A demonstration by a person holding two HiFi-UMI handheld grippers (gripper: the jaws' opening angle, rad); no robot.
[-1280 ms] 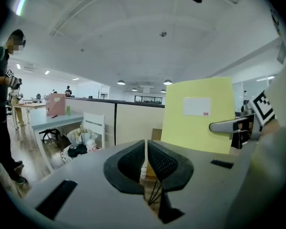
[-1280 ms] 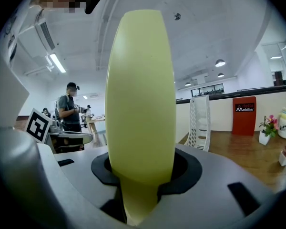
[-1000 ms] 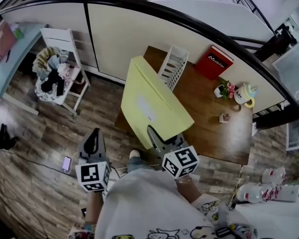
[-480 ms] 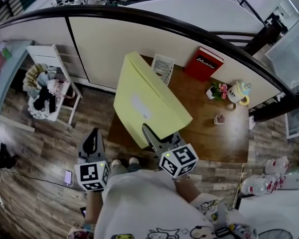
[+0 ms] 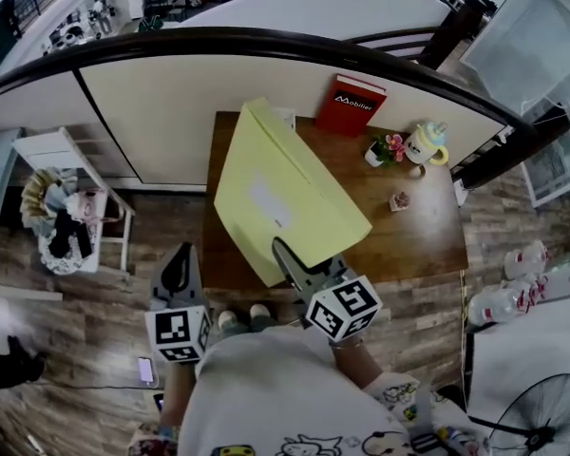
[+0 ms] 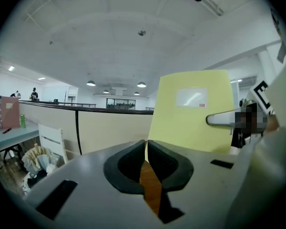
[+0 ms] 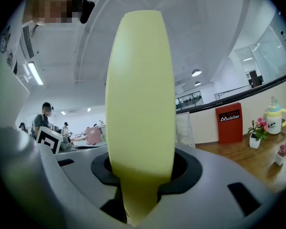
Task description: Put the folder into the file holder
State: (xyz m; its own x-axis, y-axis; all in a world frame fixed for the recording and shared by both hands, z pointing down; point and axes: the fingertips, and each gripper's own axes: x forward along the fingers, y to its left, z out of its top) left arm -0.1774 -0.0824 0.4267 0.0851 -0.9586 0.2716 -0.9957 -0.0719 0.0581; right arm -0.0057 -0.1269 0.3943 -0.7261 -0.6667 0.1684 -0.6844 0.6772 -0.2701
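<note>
The right gripper, clenched on the yellow folder, holds it tilted above the wooden counter, hiding most of the white file holder. A red box, flower pot and cup stand nearby. The left gripper is closed on nothing.

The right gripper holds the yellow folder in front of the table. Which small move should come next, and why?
Probably carry the folder forward, toward the file holder at the back of the table. The right gripper is shut on its near edge, and it is not yet in the holder. The left gripper is shut and empty.
</note>
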